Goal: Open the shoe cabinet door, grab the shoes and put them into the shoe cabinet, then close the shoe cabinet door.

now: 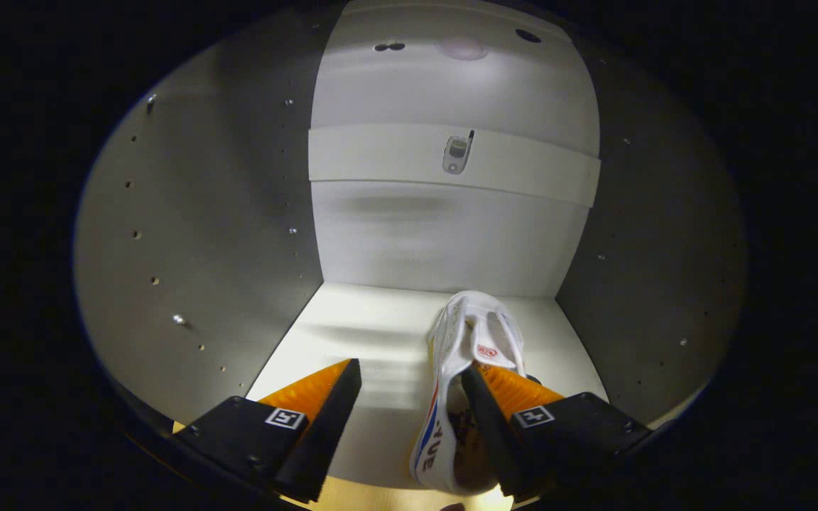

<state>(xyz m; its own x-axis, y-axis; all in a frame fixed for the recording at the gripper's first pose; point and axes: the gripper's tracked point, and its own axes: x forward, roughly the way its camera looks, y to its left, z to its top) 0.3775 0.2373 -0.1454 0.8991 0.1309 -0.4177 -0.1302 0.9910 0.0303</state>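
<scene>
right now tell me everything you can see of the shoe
The shoe is a white sneaker with red and blue side stripes and lettering, and a small red mark on its tongue. It looks like smooth synthetic or leather. It rests on the pale floor of the cabinet, toe toward the back wall. The gripper is open; one finger sits in or over the shoe's opening, the other stands apart from it.

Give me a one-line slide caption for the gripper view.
Gripper open inside the shoe cabinet, its jaws spread, white shoe resting on the cabinet floor against one jaw.
</scene>
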